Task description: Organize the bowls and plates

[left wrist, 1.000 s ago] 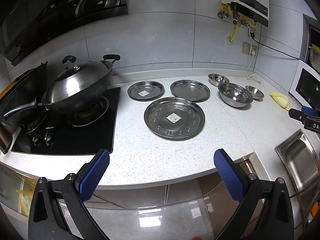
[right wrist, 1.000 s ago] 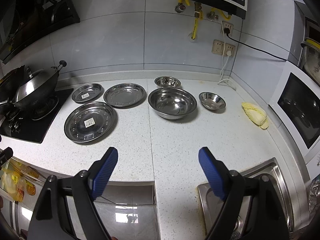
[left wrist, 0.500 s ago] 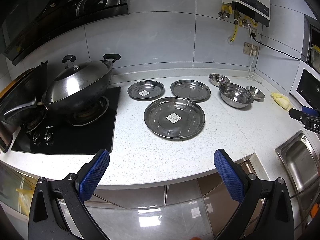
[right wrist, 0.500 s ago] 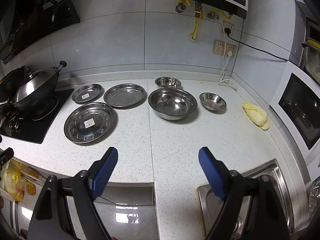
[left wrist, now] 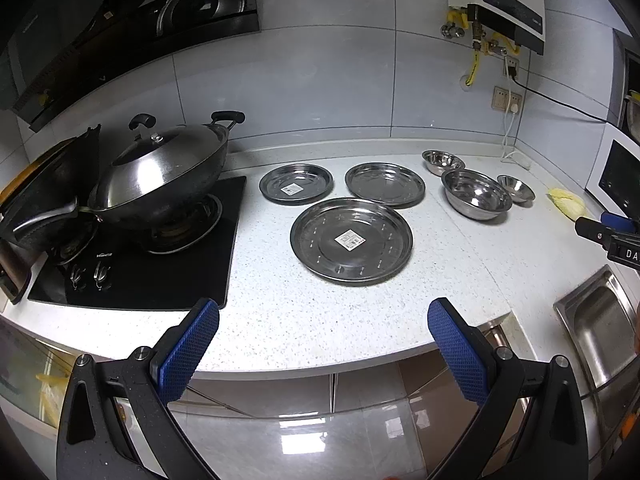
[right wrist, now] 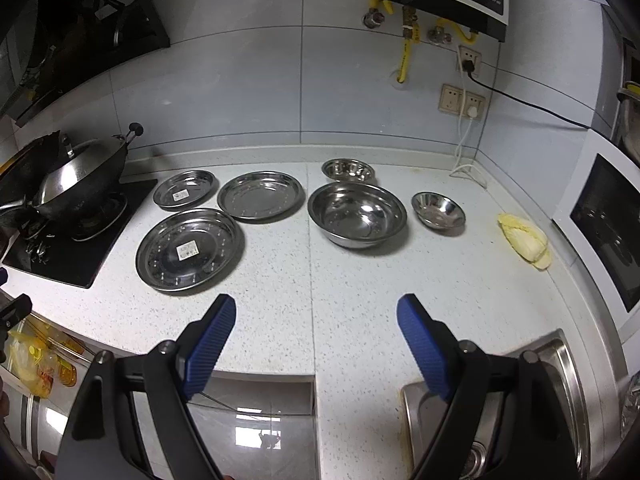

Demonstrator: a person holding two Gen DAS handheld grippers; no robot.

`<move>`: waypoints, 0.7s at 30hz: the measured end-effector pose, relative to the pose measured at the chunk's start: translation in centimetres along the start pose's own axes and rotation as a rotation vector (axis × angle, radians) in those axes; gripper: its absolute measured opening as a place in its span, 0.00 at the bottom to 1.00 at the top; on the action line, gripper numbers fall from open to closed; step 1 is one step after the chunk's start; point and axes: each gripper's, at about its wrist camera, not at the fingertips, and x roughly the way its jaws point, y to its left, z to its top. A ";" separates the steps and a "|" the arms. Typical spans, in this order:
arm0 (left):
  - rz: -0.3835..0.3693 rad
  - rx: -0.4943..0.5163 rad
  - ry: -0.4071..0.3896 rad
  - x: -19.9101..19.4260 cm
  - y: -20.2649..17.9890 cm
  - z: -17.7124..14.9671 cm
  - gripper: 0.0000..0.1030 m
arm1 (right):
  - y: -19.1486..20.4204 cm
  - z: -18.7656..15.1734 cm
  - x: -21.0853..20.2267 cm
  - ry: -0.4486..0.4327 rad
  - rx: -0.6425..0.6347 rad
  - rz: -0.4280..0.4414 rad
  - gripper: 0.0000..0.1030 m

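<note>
Taking the big bowl (right wrist: 357, 214) as the landmark and reading the white countertop (right wrist: 360, 300) from left to right: far to its left, on the black hob (left wrist: 132, 264), sits a lidded wok (left wrist: 160, 178), no part of the job. Next comes the small plate (right wrist: 184, 189) with a label, well to the left of the big bowl and near the back; in front of that plate lies the large plate (right wrist: 190, 249), also labelled, the nearest piece to the counter's front edge. The medium plate (right wrist: 261, 196) lies just left of the big bowl, its rim close to it but apart. Behind the big bowl, toward the wall, stands a small bowl (right wrist: 348, 170); just to the bowl's right is another little bowl (right wrist: 438, 210), and farther right a piece of pale yellow cabbage (right wrist: 524, 239) lies loose near the oven. To the big bowl's front right a steel sink (right wrist: 556, 364) is let into the counter. As for progress, nothing looks done: every plate and bowl lies singly, none nested or stacked, so the whole sorting seems to remain, likely plates piled by size and bowls set one inside another. The left gripper (left wrist: 323, 344) is released, jaws spread wide and empty, held off the counter's front edge; the right gripper (right wrist: 316, 340) is likewise spread and empty, in front of the big bowl and touching nothing.
</note>
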 end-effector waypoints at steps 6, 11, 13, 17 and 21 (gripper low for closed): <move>-0.038 -0.053 0.037 2.3 0.1 1.8 0.99 | 1.7 1.5 2.1 -0.003 -0.033 0.055 0.81; -0.093 -0.139 0.113 7.0 1.7 4.0 0.99 | 5.3 3.5 6.2 0.046 -0.064 0.110 0.81; -0.104 -0.172 0.136 9.6 2.6 4.9 0.99 | 6.6 4.1 8.0 0.072 -0.066 0.122 0.81; -0.126 -0.193 0.196 14.7 3.9 6.1 0.99 | 9.6 5.0 12.7 0.153 -0.079 0.140 0.81; -0.121 -0.187 0.262 20.3 5.1 6.6 0.99 | 12.1 5.2 18.6 0.234 -0.056 0.141 0.81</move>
